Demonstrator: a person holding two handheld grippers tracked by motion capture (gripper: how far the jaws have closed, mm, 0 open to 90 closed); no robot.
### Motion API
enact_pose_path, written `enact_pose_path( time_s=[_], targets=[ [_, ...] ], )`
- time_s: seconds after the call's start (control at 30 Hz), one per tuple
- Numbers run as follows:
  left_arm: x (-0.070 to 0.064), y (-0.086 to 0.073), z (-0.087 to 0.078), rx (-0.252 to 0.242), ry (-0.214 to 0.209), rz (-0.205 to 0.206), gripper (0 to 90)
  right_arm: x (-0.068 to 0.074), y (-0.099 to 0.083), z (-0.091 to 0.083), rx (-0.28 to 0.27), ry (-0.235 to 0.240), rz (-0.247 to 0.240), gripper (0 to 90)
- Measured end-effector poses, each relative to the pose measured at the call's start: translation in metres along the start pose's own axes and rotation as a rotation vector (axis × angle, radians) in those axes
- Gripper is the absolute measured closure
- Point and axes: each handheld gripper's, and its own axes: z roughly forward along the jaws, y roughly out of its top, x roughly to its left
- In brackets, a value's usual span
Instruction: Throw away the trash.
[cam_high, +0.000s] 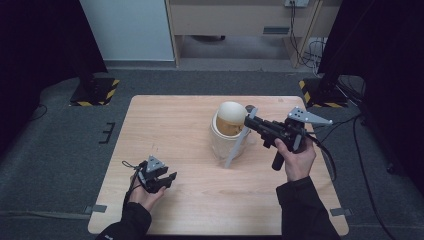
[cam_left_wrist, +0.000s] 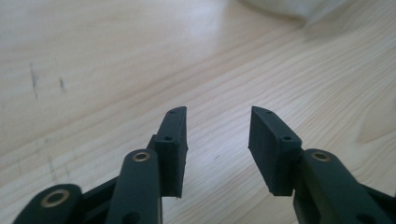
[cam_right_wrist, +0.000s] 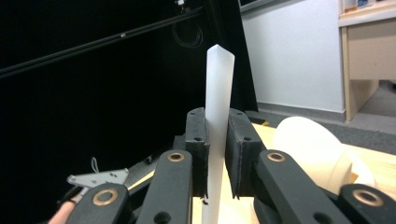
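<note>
White plastic strip (cam_right_wrist: 218, 116) is sitting clamped between the fingers of my right gripper (cam_high: 251, 122), which I am holding above the desk (cam_high: 170, 130) at about two o'clock from its middle. In the high view the strip (cam_high: 239, 141) is slanting down toward seven o'clock, crossing in front of the cream container (cam_high: 227, 131) that is standing near the desk's middle, its round lid (cam_high: 231, 114) tilted up. My left gripper (cam_high: 159, 178) is resting low at about seven o'clock on the desk, well apart from the container, its fingers (cam_left_wrist: 173, 140) spread and holding nothing over bare wood.
</note>
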Motion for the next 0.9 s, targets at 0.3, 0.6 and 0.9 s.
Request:
enact_pose_path(
  time_s=[0.3, 0.6, 0.9],
  targets=[
    [0.008, -0.006, 0.018, 0.076, 0.032, 0.006, 46.1, 0.0, 0.013, -0.004, -0.049, -0.01, -0.028, 80.6],
    [0.011, -0.009, 0.023, 0.095, 0.031, 0.01, 38.5, 0.0, 0.027, 0.0, -0.104, -0.023, -0.041, 80.6],
    [0.011, -0.011, 0.026, 0.08, 0.02, 0.02, 29.2, -0.003, 0.037, 0.011, -0.151, -0.09, -0.075, 80.7]
  ],
)
